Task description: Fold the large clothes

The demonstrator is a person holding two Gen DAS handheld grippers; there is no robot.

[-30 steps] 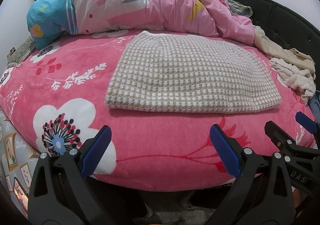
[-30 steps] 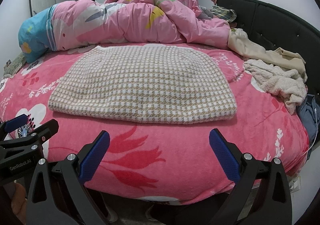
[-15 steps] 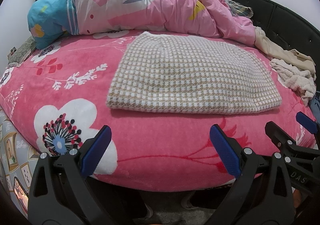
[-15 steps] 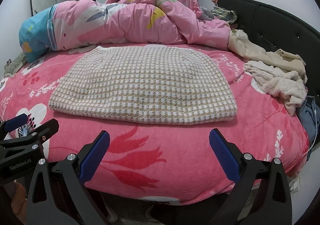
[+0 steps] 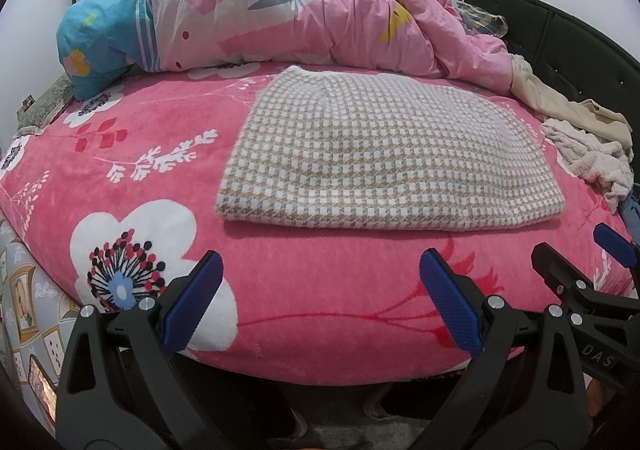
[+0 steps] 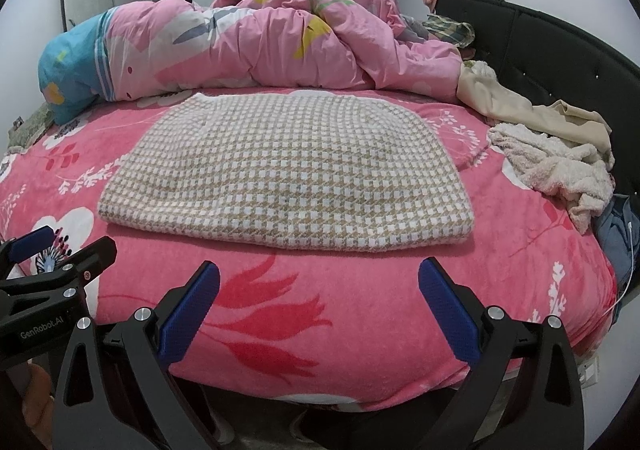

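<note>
sweater: one checked knit (image 5: 384, 154), folded flat, lying on the pink bedspread (image 5: 304, 290) ahead of both grippers, not touching either one

left gripper (image 5: 320, 302): hanging at the near edge of the bed, blue pads spread wide, gripping nothing; sweater is sitting ahead and a bit to its right

right gripper (image 6: 320, 302): same deal, jaws gaping wide and empty; sweater (image 6: 288, 174) is lying pretty much straight ahead of it

left view only: more of the big white flower (image 5: 136, 250) just past the left finger, plus the patterned side of the bed (image 5: 28, 310) down at the left

right view only: a blue garment (image 6: 616, 234) and a thin white cable (image 6: 628, 270) trailing off to the right, and more of the black headboard (image 6: 560, 58)

both views: each one is catching the other gripper poking in from the side

counts: two grippers, one sweater, one bunched-up pink duvet (image 6: 256, 46) beyond it, one beige garment (image 6: 532, 114) and one fluffy cream one (image 6: 560, 170) piled off to the right
</note>
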